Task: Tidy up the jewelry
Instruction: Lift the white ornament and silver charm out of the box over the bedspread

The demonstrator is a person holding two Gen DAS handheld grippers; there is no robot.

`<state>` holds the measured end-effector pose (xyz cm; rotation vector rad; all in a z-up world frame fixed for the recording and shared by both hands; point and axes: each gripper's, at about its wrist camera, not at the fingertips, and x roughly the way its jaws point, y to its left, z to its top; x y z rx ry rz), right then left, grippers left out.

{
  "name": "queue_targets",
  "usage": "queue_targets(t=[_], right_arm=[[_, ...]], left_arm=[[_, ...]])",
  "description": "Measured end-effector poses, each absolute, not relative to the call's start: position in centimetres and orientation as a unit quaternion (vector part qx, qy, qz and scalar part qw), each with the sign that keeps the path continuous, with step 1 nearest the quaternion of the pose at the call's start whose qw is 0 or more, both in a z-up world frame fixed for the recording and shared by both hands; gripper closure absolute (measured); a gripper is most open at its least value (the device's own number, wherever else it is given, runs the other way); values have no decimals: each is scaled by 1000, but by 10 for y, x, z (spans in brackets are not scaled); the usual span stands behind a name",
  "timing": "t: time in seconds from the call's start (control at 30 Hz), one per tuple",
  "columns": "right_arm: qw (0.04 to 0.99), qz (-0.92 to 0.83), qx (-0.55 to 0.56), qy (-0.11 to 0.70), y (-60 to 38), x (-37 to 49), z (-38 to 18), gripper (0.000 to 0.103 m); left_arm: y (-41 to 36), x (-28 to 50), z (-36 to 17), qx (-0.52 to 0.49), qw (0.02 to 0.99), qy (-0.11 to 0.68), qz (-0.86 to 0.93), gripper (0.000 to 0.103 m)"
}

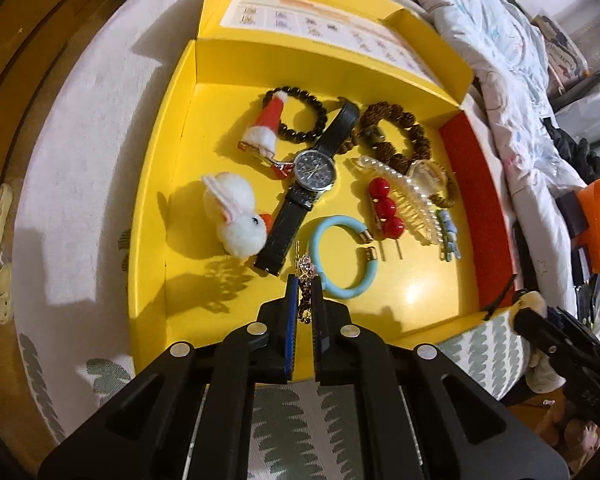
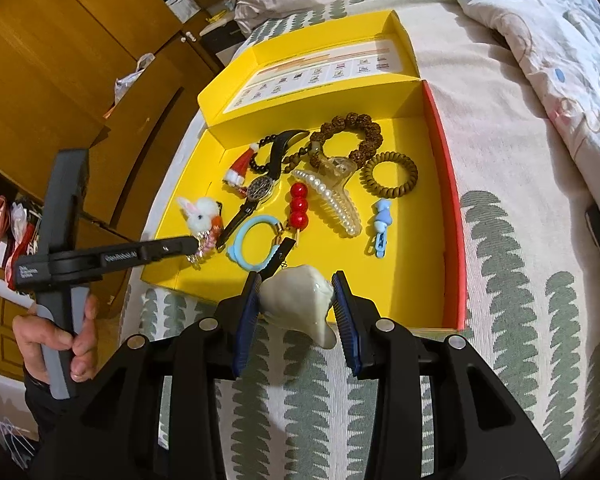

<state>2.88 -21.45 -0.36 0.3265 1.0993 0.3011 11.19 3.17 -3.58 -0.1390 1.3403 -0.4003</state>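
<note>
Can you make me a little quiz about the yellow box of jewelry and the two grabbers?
1. True or false: the left gripper is shut on a sparkly beaded hair clip.
2. What does the right gripper hold? A) cream glossy shell-shaped piece B) black leather-strap watch C) red ball hairpin
3. What lies between the white fluffy bunny clip and the light blue open bangle?

Key: 1 true; 2 A; 3 the black leather-strap watch.

Bright overhead light, glare on yellow box floor, hard shadows, fisheye-bent dark edges.
</note>
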Motion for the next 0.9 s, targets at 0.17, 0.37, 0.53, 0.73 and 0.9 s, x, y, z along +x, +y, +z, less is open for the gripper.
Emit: queue_targets(t=[0.17, 0.37, 0.53, 0.73, 0.9], right_arm=[[830, 152, 155, 513, -215, 14, 5, 66], [817, 189, 143, 526, -199, -10, 6, 66], [800, 194, 127, 553, -184, -24, -12, 66], [780, 190, 125, 583, -174, -24, -40, 66], [769, 180, 117, 602, -165, -17, -61, 66]], left_arm=[[36, 104, -23, -75, 769, 605, -194, 97], [45, 71, -8, -77, 770, 595, -215, 97], [58, 35, -17, -79, 762, 605, -218, 97], [47, 17, -45, -51, 749, 627, -209, 97], [31, 18, -65, -39, 739, 643, -199, 97]])
